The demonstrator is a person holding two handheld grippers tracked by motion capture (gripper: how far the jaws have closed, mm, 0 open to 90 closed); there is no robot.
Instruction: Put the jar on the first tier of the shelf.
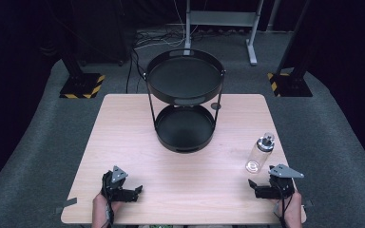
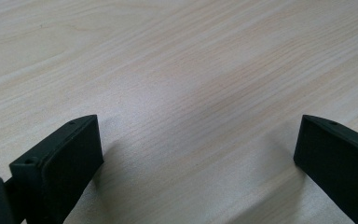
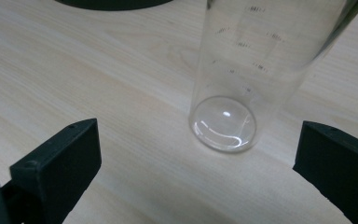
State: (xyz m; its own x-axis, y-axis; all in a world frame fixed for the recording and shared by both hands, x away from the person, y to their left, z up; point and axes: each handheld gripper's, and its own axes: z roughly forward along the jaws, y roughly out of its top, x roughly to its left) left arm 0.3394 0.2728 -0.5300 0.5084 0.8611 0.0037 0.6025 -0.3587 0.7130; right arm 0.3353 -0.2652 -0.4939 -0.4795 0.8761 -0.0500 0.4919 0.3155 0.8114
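A clear plastic bottle (image 1: 260,153) with a grey cap stands upright at the table's right side; its see-through body and round base (image 3: 223,123) stand just ahead of my right gripper's jaws. My right gripper (image 1: 255,186) rests near the front right edge, open, with nothing between its fingers (image 3: 60,161). My left gripper (image 1: 135,191) lies near the front left edge, also open over bare wood (image 2: 196,116). A black two-tier round tray stand (image 1: 185,80) rises at the table's far middle, both tiers empty.
The light wooden table (image 1: 123,142) stands on grey carpet. Beyond it are a metal frame's legs (image 1: 252,52), cables on the floor, and two black bases with yellow-black stripes (image 1: 81,86).
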